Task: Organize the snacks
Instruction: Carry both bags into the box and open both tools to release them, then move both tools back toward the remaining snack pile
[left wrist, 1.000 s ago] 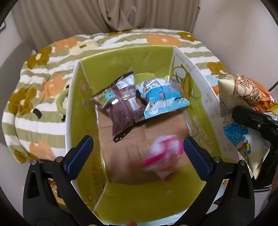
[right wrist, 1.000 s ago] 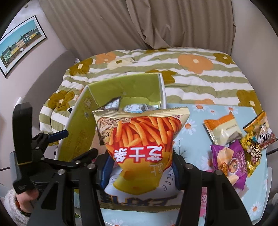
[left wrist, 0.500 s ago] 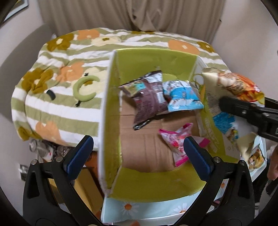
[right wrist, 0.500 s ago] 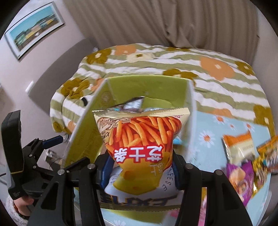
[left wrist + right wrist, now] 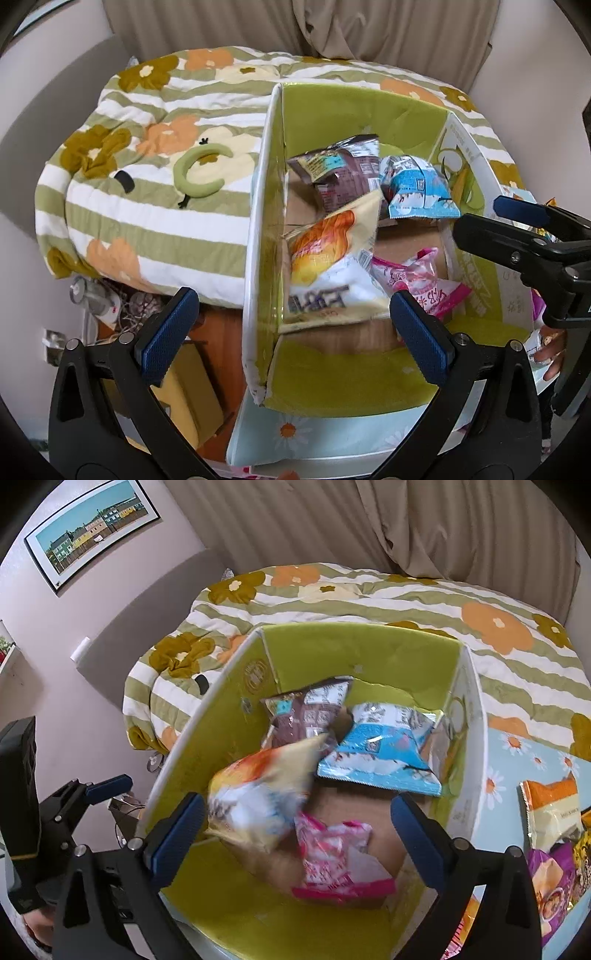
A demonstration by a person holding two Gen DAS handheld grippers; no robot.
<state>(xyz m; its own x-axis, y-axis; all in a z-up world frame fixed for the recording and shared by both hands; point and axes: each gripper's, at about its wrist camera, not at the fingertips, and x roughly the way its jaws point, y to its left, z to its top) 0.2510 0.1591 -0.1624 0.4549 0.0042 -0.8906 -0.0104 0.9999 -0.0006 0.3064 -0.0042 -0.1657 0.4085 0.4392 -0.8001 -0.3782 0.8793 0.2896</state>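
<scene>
Released half a second back: orange chip bag (image 5: 258, 794), then clamped in the right gripper (image 5: 297, 825), now blurred and dropping into the green box (image 5: 362, 650) at centre frame, landing against the left wall beside the pink packet (image 5: 338, 860). Right fingers spread wide, empty. Left gripper (image 5: 291, 328) likewise wide and empty, hovering at the box's near-left corner. Brown packet (image 5: 343, 173) and blue packet (image 5: 417, 192) lying toward the far wall. Four snacks boxed, by the look of it. More bags (image 5: 552, 812) waiting on the bench (image 5: 517, 760) at right edge; probably next in line.
</scene>
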